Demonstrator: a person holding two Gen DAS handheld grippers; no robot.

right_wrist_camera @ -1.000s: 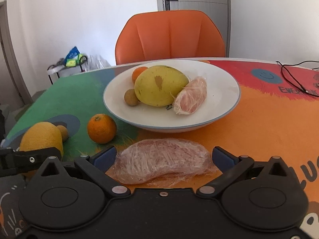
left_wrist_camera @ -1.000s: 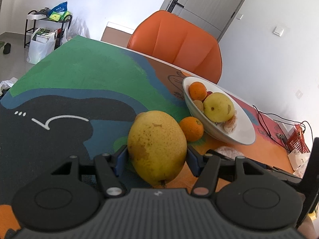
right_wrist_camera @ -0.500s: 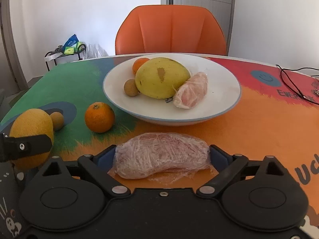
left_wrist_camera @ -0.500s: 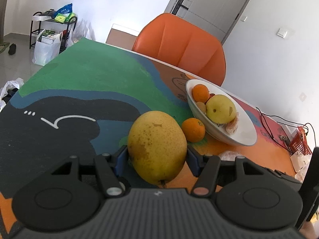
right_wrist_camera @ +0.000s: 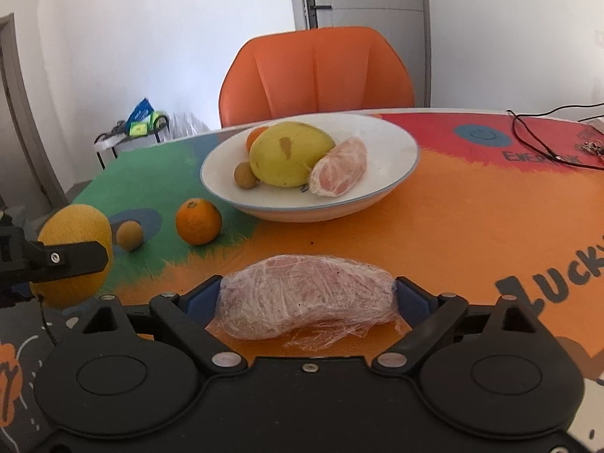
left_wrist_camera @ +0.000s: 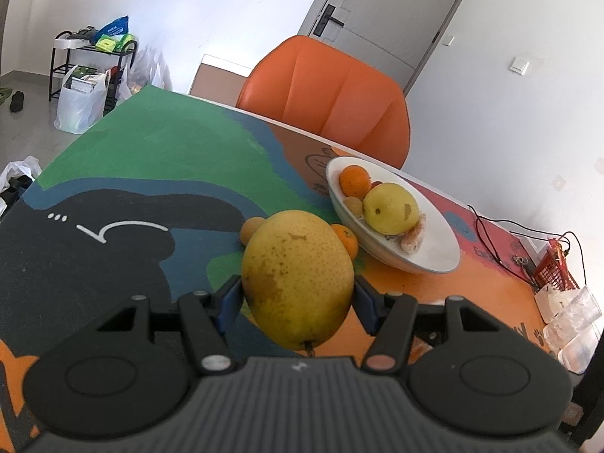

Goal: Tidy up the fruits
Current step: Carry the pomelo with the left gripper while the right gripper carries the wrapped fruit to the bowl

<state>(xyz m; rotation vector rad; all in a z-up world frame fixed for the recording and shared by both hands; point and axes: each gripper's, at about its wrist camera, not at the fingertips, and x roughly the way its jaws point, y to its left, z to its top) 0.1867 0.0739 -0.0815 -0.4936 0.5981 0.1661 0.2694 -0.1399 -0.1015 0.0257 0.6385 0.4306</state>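
My left gripper (left_wrist_camera: pixel 298 298) is shut on a large speckled yellow pear (left_wrist_camera: pixel 298 275), held just above the table; the same pear (right_wrist_camera: pixel 75 226) shows at the far left of the right wrist view. My right gripper (right_wrist_camera: pixel 305 296) has both blue pads against the ends of a film-wrapped pomelo piece (right_wrist_camera: pixel 305 294). Beyond it stands a white bowl (right_wrist_camera: pixel 396 173) with a second yellow pear (right_wrist_camera: pixel 288 158), an orange (right_wrist_camera: pixel 256 137), a small brown fruit (right_wrist_camera: pixel 245 175) and a peeled pomelo segment (right_wrist_camera: pixel 339 168). A loose orange (right_wrist_camera: pixel 198 221) and a small brown fruit (right_wrist_camera: pixel 129 236) lie left of the bowl.
An orange chair (right_wrist_camera: pixel 317 71) stands behind the table's far edge. Black cables (right_wrist_camera: pixel 547 151) trail across the right side. A red basket (left_wrist_camera: pixel 555 268) and clear plastic cups (left_wrist_camera: pixel 566 317) sit at the right end. A shelf and bags (left_wrist_camera: pixel 87 87) stand on the floor.
The right jaws have closed in until the pads meet the wrapped piece, and the bowl now looks farther off. The left gripper has shifted with the pear, which now overlaps the loose orange.
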